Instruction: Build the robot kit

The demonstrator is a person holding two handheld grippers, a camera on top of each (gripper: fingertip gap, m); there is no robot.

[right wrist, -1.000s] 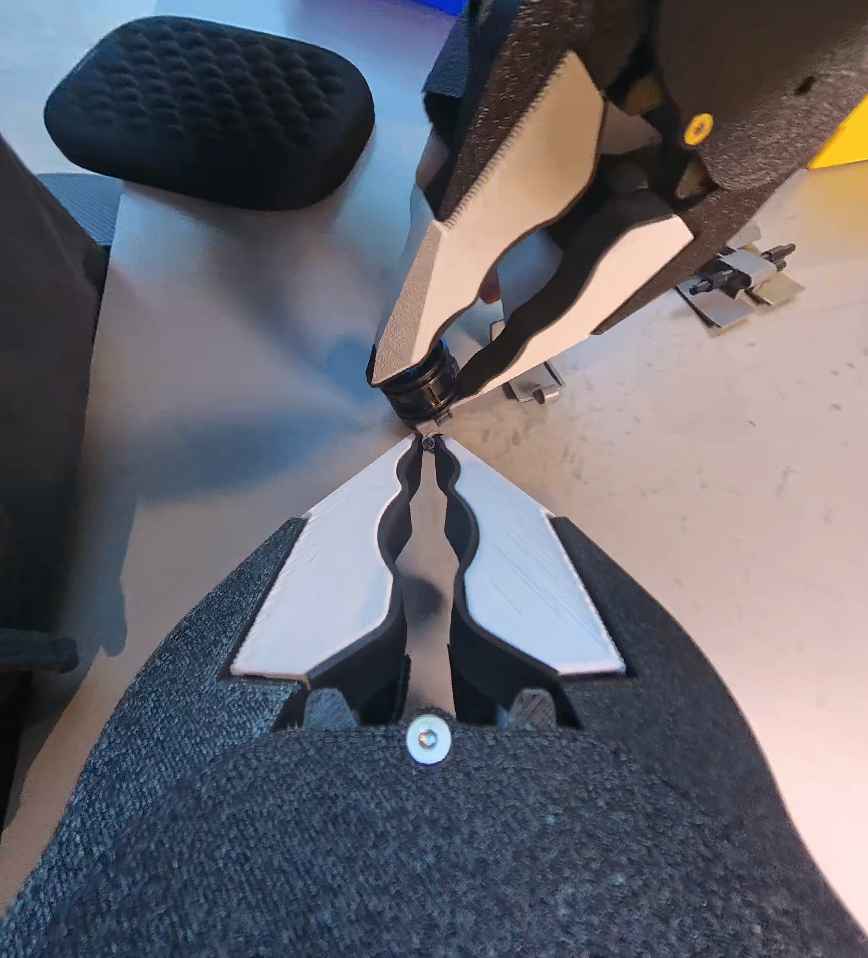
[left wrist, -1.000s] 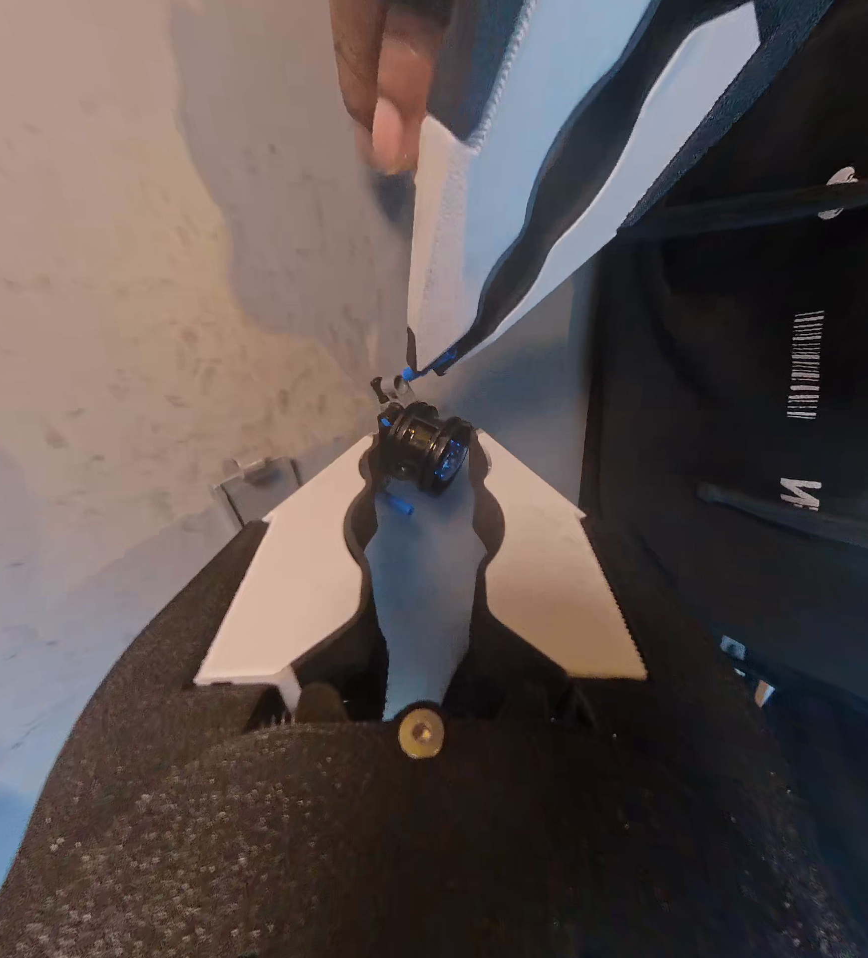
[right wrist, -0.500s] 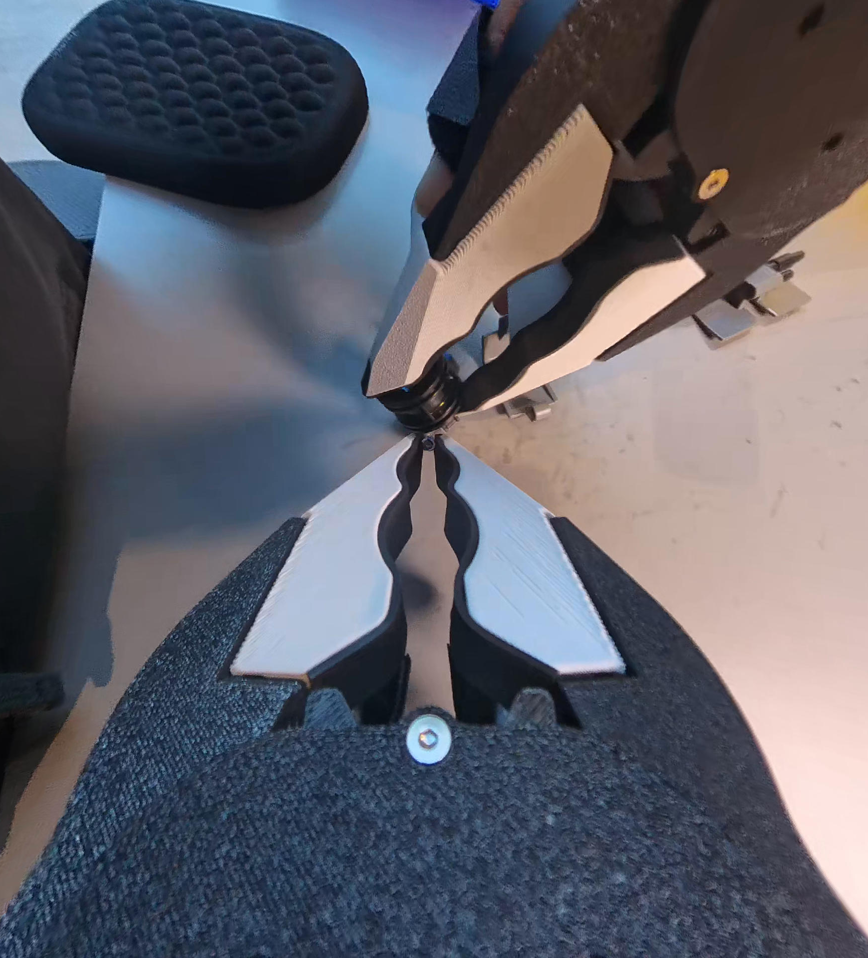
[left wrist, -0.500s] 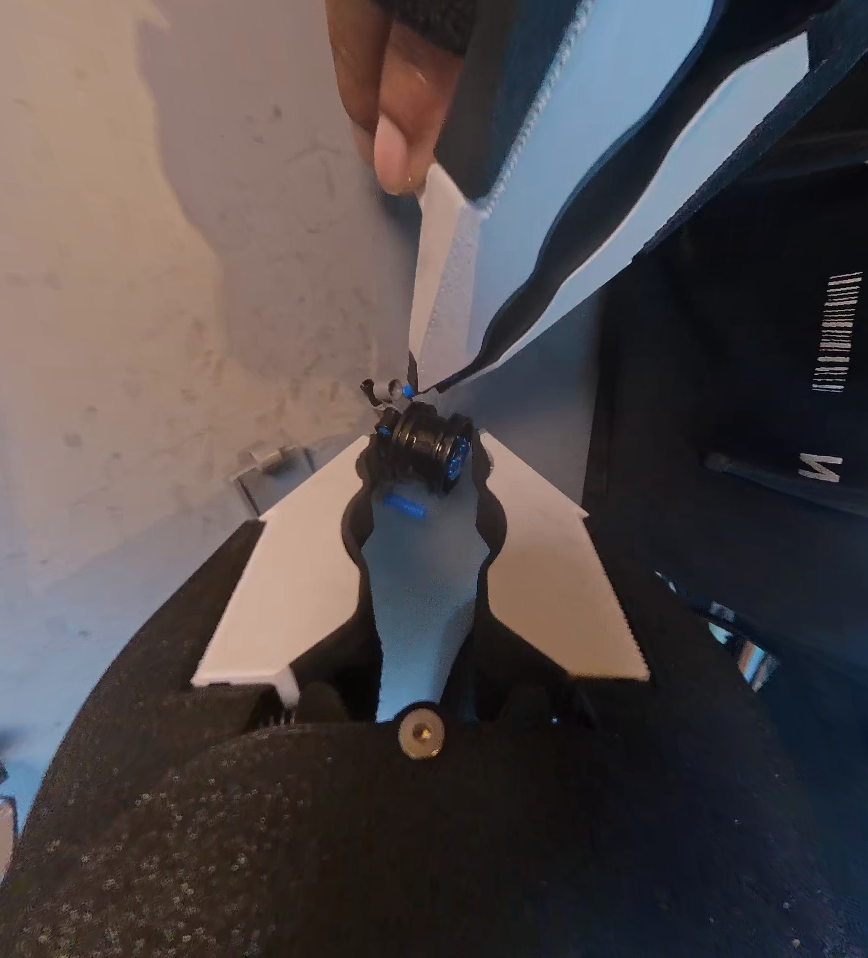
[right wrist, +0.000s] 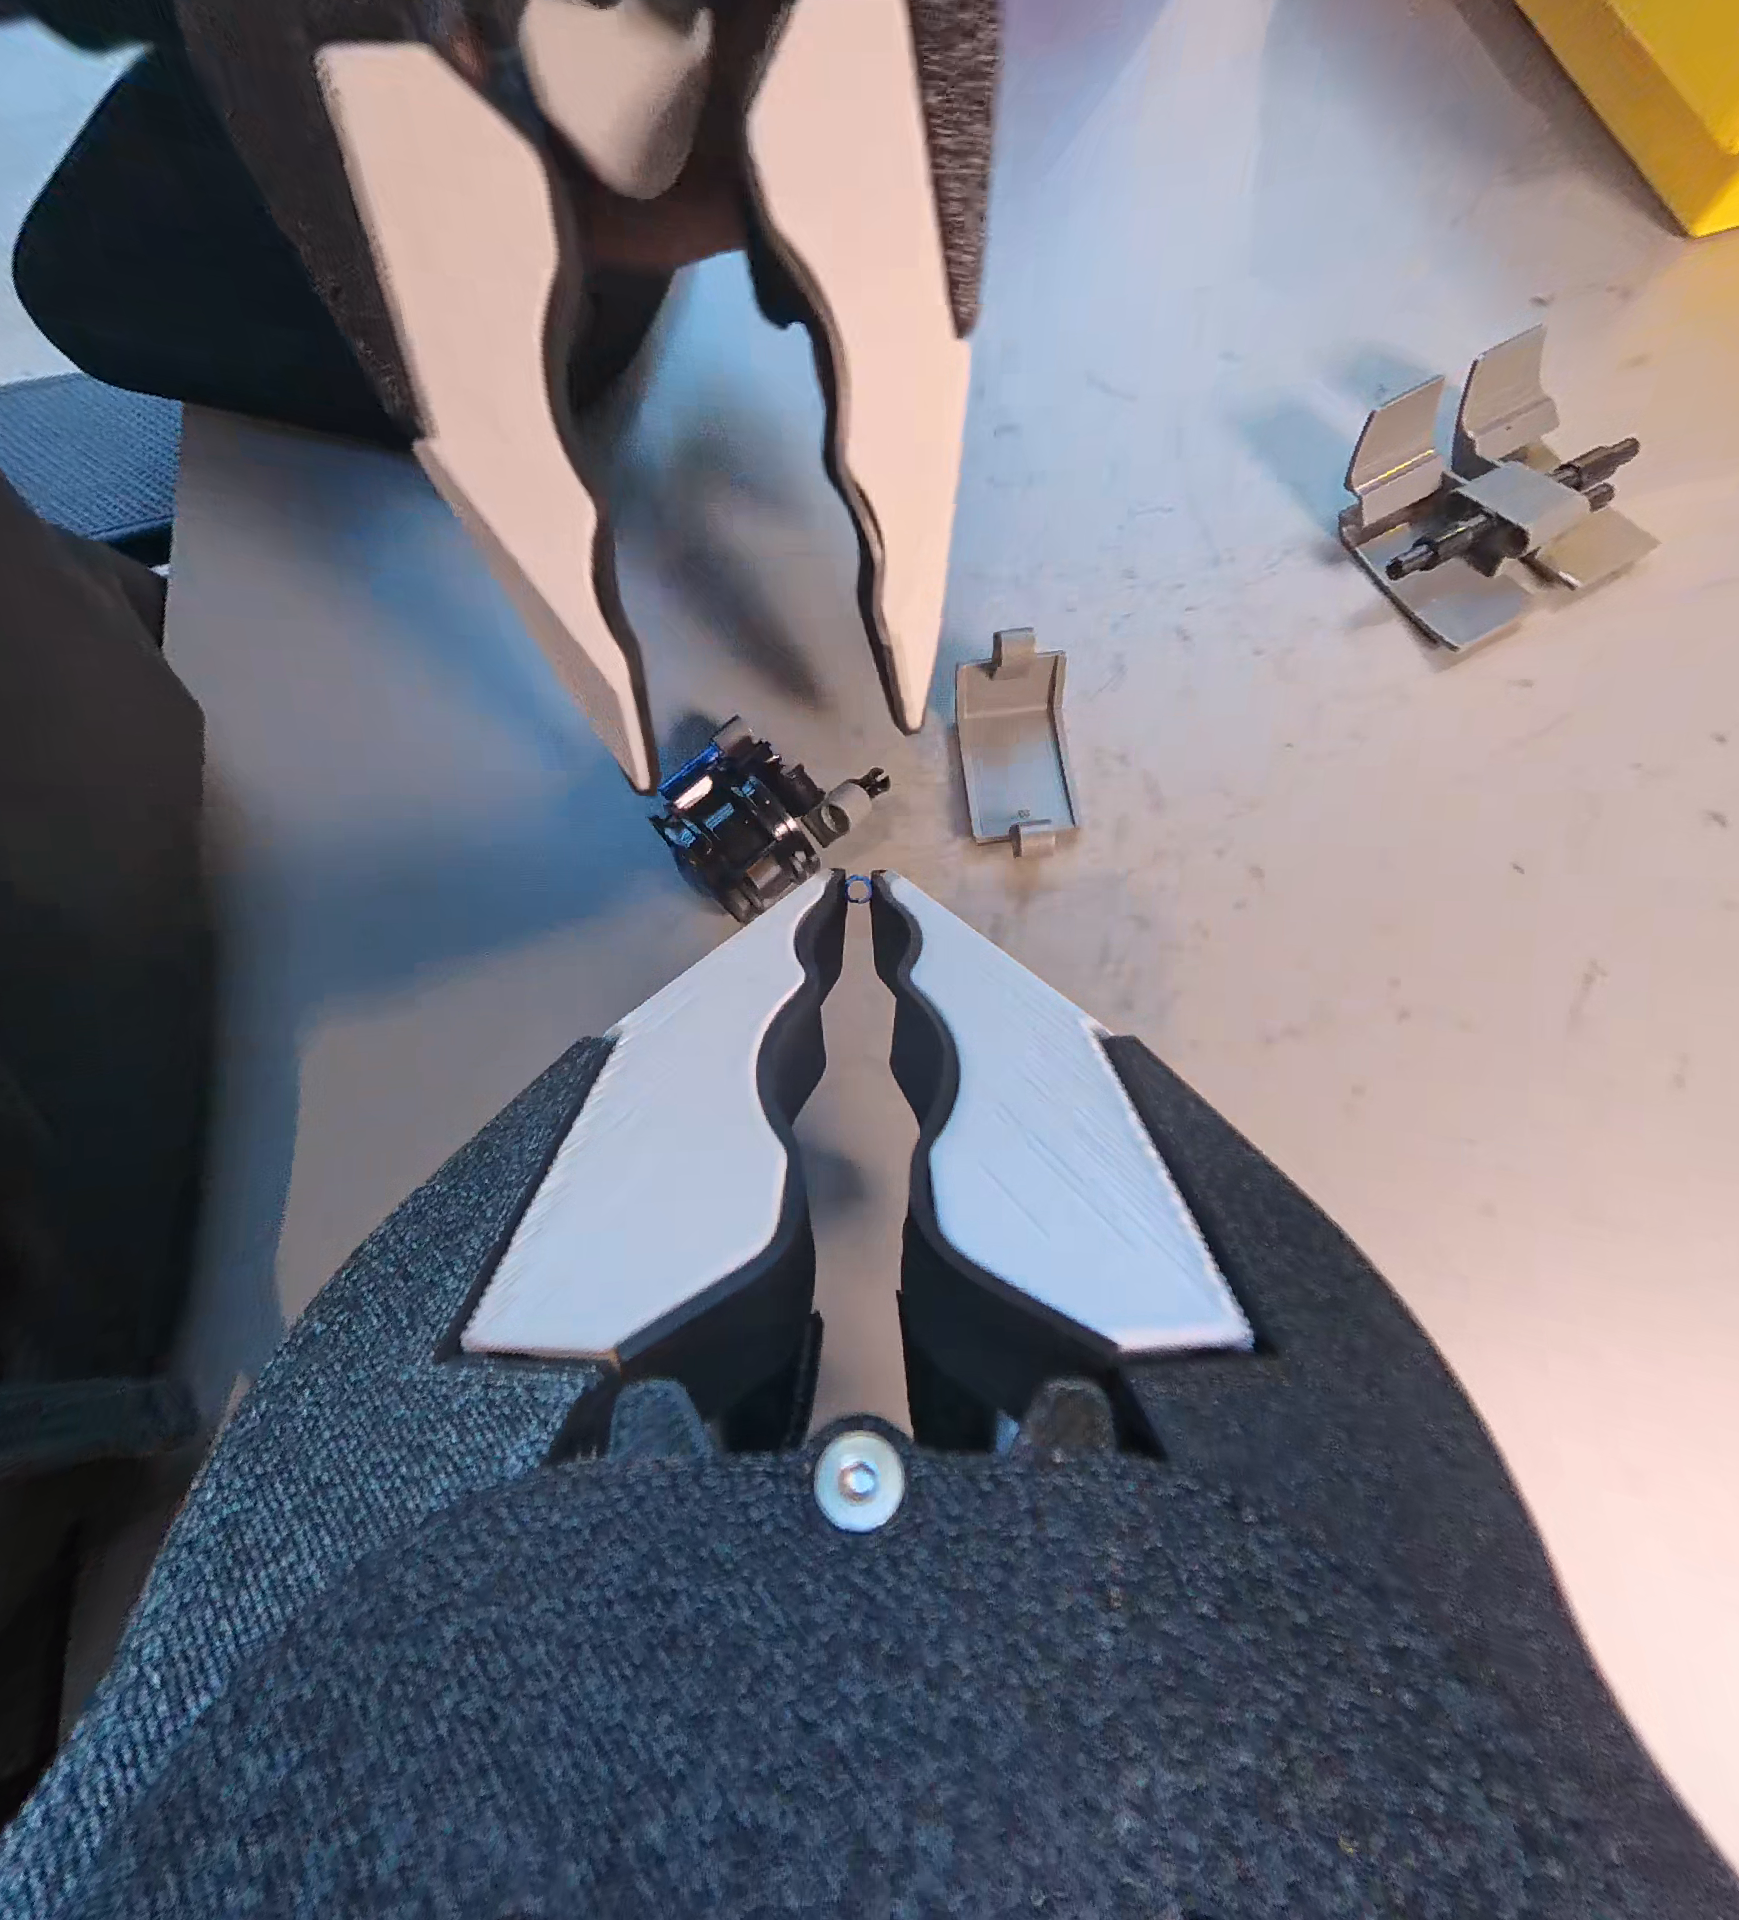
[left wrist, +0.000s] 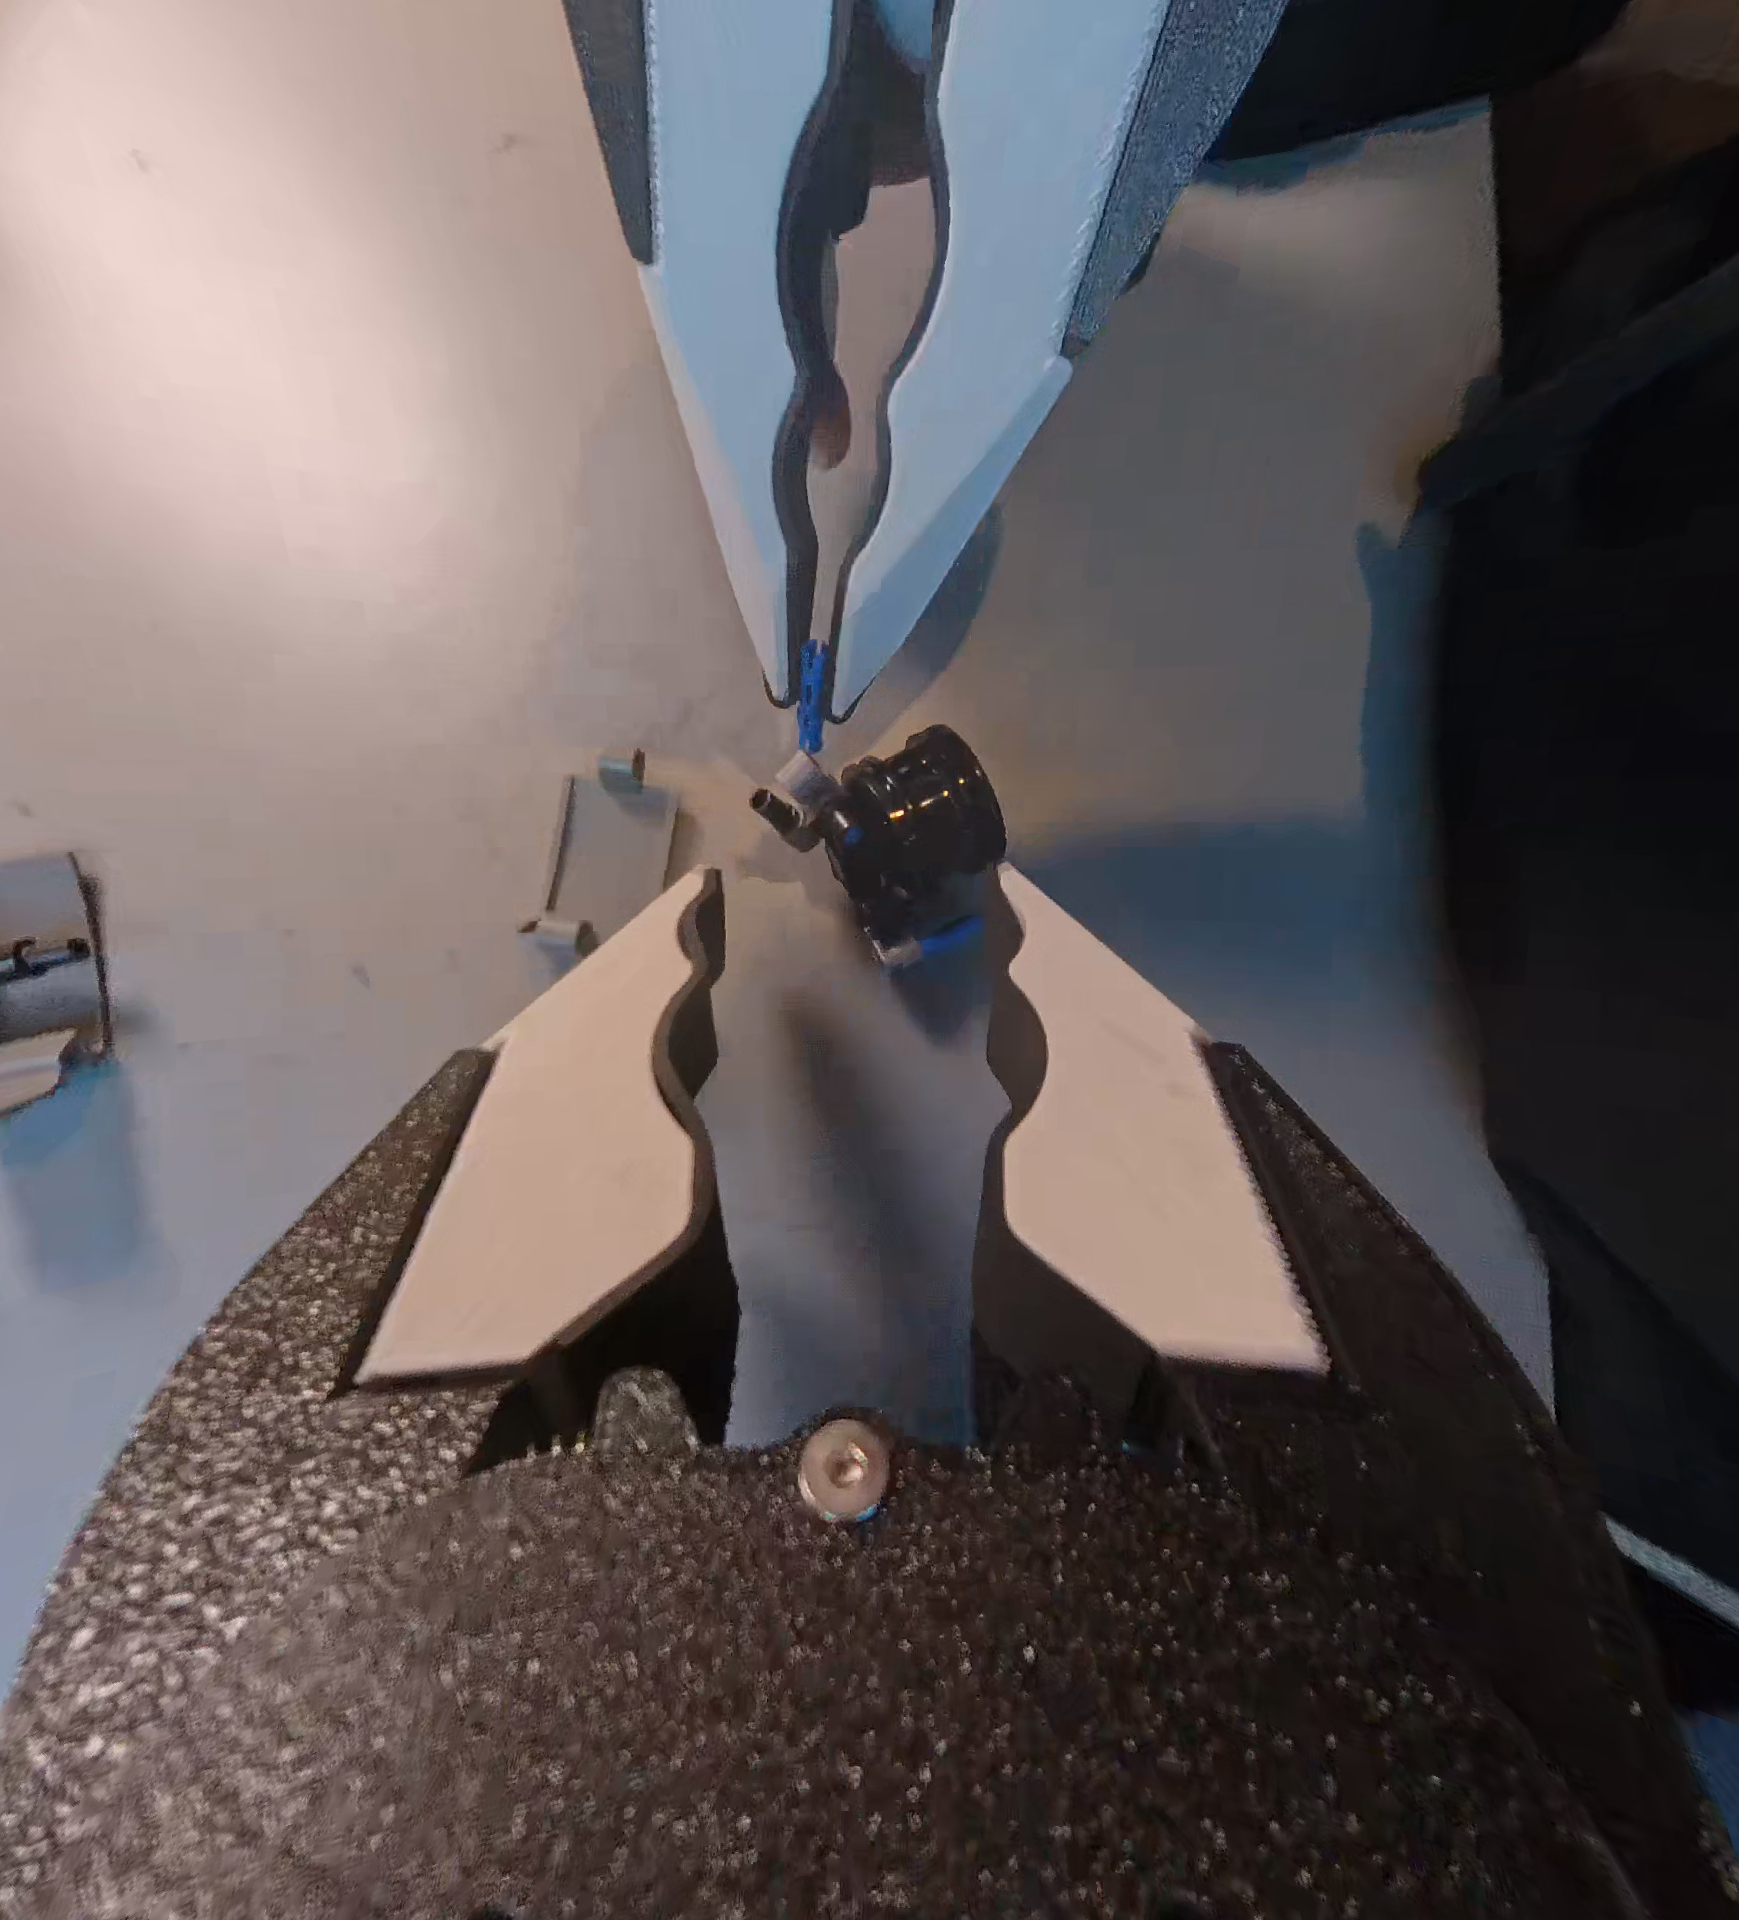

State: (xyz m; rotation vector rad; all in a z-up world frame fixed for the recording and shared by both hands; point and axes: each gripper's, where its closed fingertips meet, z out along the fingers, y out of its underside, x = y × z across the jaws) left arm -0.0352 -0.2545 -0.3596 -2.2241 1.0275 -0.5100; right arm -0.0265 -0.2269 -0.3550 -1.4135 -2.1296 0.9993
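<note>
My left gripper (left wrist: 854, 883) is open and holds nothing. A small black wheel assembly (left wrist: 912, 821) with a grey connector and blue pins lies on the pale table, just beyond the left gripper's right fingertip. My right gripper (right wrist: 857, 889) is shut on a tiny blue pin (right wrist: 857, 889), seen end-on between its tips. In the left wrist view the right gripper (left wrist: 811, 707) points down from the top with the blue pin (left wrist: 811, 686) just above the assembly's connector. In the right wrist view the left gripper (right wrist: 771, 748) hangs open over the assembly (right wrist: 740, 831).
A grey curved panel (right wrist: 1016, 758) lies beside the assembly and also shows in the left wrist view (left wrist: 605, 852). A grey panel-and-axle assembly (right wrist: 1488, 520) lies farther off. A yellow box (right wrist: 1696, 104) is at the far corner. Dark fabric (left wrist: 1623, 831) borders the table. Less than 4 cm separates the two grippers' tips.
My left gripper opened and let go of the black wheel assembly, which now lies on the table. My right gripper, still shut on the blue pin, has drawn slightly away from it.
</note>
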